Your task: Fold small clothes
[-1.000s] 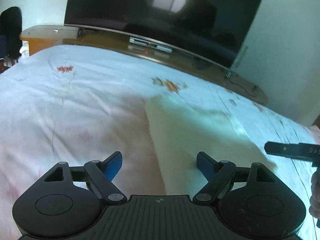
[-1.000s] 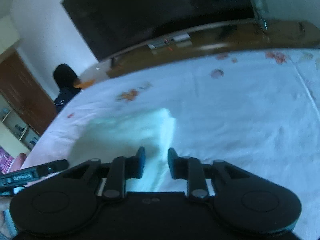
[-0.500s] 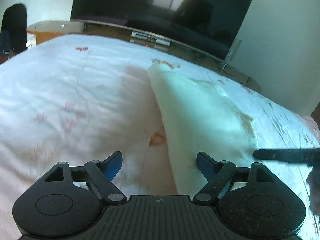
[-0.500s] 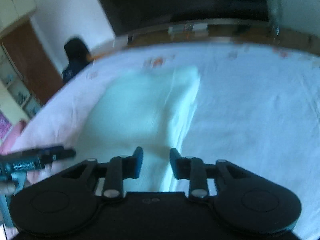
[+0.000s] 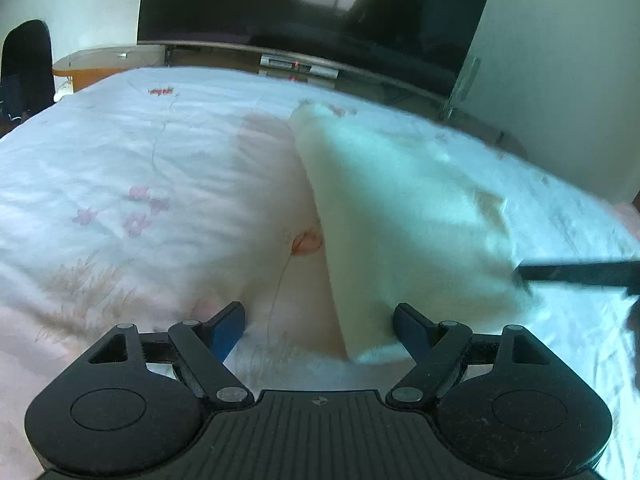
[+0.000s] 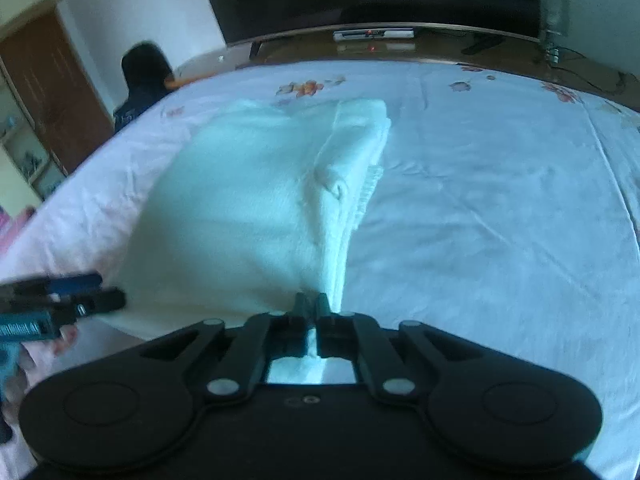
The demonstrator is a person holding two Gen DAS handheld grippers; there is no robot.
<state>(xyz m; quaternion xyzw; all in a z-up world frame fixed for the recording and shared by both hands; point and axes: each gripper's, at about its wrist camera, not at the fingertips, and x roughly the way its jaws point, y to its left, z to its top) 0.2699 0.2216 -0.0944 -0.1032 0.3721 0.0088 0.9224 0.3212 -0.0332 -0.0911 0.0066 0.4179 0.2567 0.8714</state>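
Observation:
A cream-white knitted garment (image 5: 400, 208) lies folded lengthwise on the bed; it also shows in the right wrist view (image 6: 256, 200). My left gripper (image 5: 320, 326) is open just above the bed, its jaws straddling the garment's near left corner. My right gripper (image 6: 311, 306) is shut on the garment's near right edge, by the ribbed hem. The right gripper's fingers (image 5: 576, 272) show as a dark bar at the right of the left wrist view. The left gripper shows at the left edge of the right wrist view (image 6: 60, 300).
The bed has a white sheet with pink and orange flowers (image 5: 136, 216). Beyond the far edge stand a wooden TV bench (image 6: 400, 46) and a large dark television (image 5: 312, 4). A dark chair (image 5: 26, 64) stands at far left, a brown door (image 6: 52, 92) beyond.
My right gripper has closed from a narrow gap onto the garment's near edge. Both grippers have moved in lower and closer to the garment's near end.

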